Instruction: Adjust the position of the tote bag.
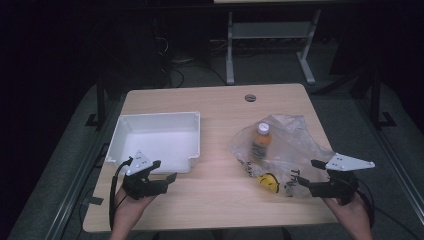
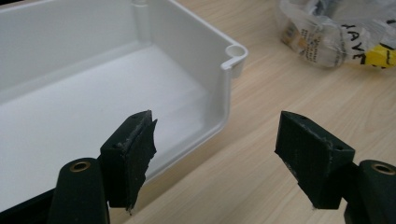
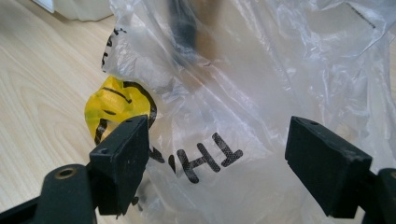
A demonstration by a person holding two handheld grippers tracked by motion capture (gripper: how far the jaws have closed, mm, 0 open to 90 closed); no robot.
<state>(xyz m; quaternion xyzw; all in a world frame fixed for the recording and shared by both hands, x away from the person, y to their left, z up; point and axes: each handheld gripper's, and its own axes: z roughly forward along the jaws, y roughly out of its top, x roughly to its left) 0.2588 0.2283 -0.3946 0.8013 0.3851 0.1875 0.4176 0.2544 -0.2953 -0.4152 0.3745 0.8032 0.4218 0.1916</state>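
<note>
A clear plastic bag with black lettering and a yellow smiley print lies on the right half of the wooden table. Inside it lies an orange bottle with a white cap. My right gripper stands open at the bag's near right edge; in the right gripper view the bag sits just beyond the spread jaws, and nothing is pinched. A white tray sits empty on the left. My left gripper stands open at the tray's near right corner, holding nothing.
A round cable hole sits near the table's far edge. Bare wood lies between the tray and the bag. Beyond the table stand a white desk frame and dark floor.
</note>
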